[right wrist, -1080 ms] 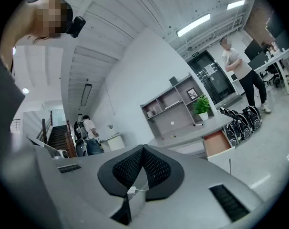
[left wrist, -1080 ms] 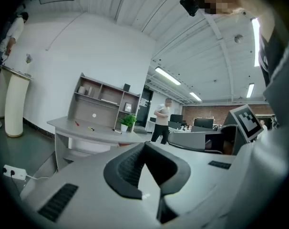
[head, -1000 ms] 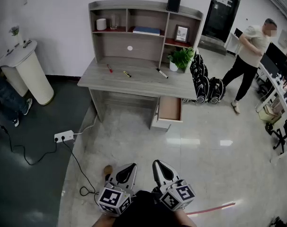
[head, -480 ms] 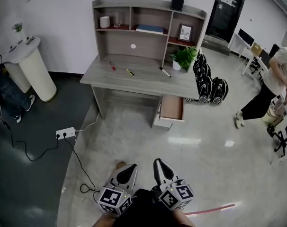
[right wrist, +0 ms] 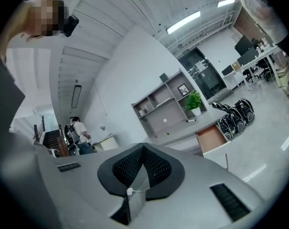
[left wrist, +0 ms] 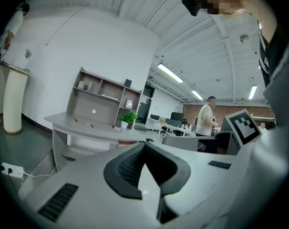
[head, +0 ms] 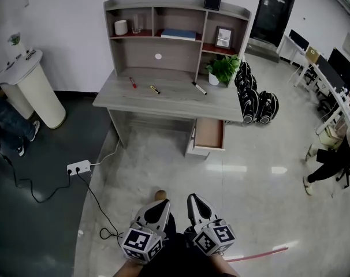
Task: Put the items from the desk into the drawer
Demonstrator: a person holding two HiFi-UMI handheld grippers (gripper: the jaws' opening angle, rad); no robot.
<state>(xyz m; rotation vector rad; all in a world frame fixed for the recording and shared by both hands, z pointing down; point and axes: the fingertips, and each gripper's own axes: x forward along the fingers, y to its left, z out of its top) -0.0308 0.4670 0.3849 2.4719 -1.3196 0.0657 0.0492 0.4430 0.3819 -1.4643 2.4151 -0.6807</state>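
Well ahead of the closed, empty left gripper (head: 159, 204) and right gripper (head: 195, 200), the open brown-lined drawer (head: 208, 133) of the grey wooden desk (head: 175, 101) looks empty, its rear hidden under the desktop.

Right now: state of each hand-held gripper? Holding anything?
Left hand-held gripper: closed, jaws together, nothing between them.
Right hand-held gripper: closed, jaws together, empty.
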